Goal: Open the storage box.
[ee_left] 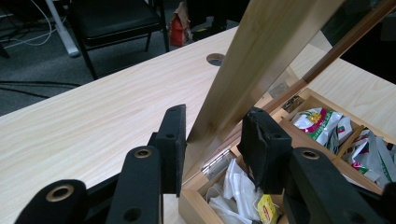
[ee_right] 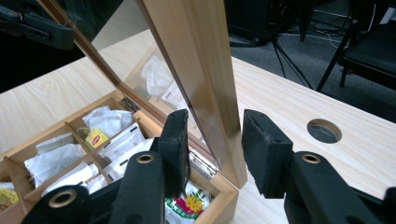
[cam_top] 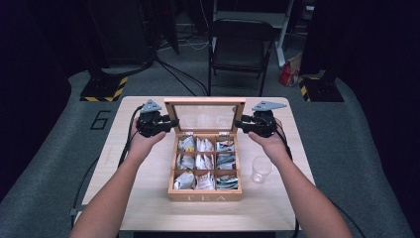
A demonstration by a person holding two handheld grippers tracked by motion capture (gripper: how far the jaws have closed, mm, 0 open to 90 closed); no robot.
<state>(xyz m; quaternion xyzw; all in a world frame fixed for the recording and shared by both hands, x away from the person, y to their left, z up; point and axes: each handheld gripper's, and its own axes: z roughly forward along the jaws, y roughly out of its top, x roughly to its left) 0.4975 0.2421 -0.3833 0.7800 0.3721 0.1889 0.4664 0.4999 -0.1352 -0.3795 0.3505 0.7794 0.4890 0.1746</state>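
A wooden tea box (cam_top: 205,191) sits in the middle of the table (cam_top: 148,208), its glass lid (cam_top: 205,116) standing upright at the back. The left gripper (cam_top: 171,124) is at the lid's left edge; in the left gripper view the frame (ee_left: 243,70) stands between its jaws, one pad against the wood, the other near it, contact hard to judge. The right gripper (cam_top: 239,124) is at the lid's right edge; in the right gripper view its jaws stand apart around the frame (ee_right: 205,79) with a gap on one side. Tea bags (cam_top: 204,163) fill the box's compartments, their labels too small to read. A clear cup (cam_top: 261,169) stands right of the box.
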